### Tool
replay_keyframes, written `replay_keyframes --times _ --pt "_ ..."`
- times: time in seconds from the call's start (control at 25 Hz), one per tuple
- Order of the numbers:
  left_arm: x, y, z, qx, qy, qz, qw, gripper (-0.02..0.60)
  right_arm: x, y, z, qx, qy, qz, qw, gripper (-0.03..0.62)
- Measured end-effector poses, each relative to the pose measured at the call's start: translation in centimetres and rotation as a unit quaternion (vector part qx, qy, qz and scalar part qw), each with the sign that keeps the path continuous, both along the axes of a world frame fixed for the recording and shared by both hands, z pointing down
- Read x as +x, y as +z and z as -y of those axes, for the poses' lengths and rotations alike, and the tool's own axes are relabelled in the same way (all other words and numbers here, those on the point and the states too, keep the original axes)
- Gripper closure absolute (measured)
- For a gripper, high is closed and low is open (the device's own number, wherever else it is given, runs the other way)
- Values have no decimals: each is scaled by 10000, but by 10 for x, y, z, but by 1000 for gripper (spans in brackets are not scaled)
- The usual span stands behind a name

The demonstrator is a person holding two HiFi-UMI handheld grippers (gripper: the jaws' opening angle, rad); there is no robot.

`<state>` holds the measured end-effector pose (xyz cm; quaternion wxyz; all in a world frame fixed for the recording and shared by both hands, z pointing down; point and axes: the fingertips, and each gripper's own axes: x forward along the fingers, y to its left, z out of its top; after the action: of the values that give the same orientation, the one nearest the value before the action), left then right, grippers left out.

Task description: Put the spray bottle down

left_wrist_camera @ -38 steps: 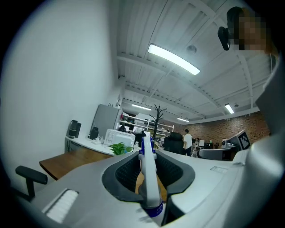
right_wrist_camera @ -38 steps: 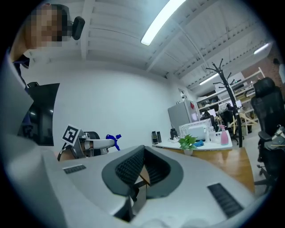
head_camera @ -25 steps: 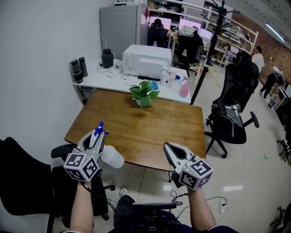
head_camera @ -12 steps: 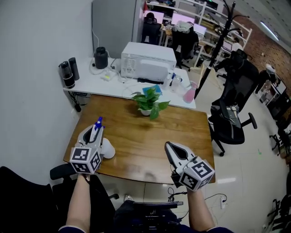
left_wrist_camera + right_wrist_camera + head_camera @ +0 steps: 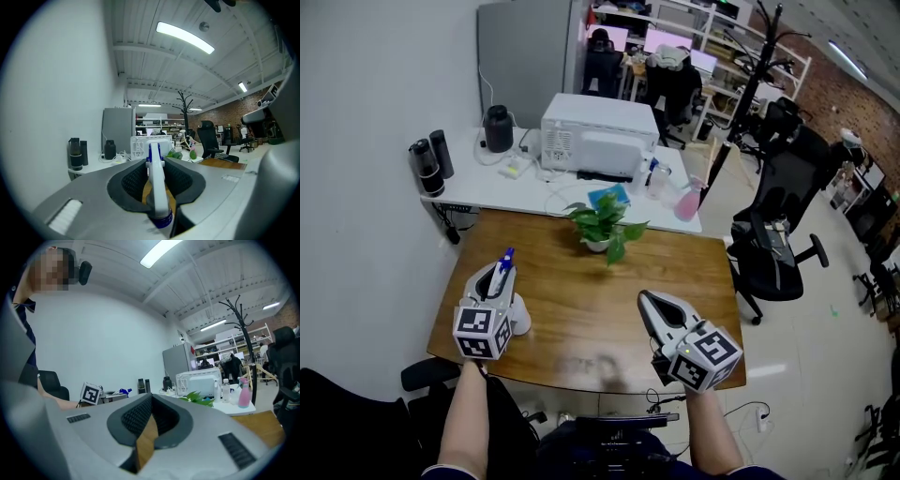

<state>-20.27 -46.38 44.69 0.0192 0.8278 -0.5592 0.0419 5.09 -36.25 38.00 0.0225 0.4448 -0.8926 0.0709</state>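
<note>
My left gripper [image 5: 495,274] is shut on the spray bottle [image 5: 520,317], gripping the neck below the head. The white body hangs down at the wooden table's [image 5: 581,272] near left corner; I cannot tell if it touches the top. Its blue nozzle [image 5: 506,255] points away from me. In the left gripper view the white and blue spray head [image 5: 156,183] is squeezed between the dark pads [image 5: 133,180]. My right gripper [image 5: 652,302] hovers over the table's near right part, shut and holding nothing; in the right gripper view [image 5: 149,420] only a sliver of wood shows between its jaws.
A potted plant [image 5: 605,225] stands at the table's far middle. Behind it, a white side table [image 5: 478,192] carries a printer [image 5: 600,136], dark flasks [image 5: 431,164], a black jug [image 5: 498,128] and a pink spray bottle [image 5: 684,202]. An office chair [image 5: 769,253] stands to the right.
Both grippers have moved forward from off the near edge to over the table. The bottle travelled with the left gripper and now hangs lower, over the table's left corner.
</note>
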Motion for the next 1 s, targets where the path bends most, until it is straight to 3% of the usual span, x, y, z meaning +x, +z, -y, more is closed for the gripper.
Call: replay_keyframes --times 0.52,0.76,1.0 --pt "-1 1 8 168 -278 -18 9995 465 8 5 16 -72 -79 88 9999 592" --pt "-2 6 8 99 -300 -94 9995 389 11 8 16 -104 -97 113 9998 592" --pt "-3 -1 -5 236 -263 -198 9992 253 16 10 14 -134 -101 166 9997 594"
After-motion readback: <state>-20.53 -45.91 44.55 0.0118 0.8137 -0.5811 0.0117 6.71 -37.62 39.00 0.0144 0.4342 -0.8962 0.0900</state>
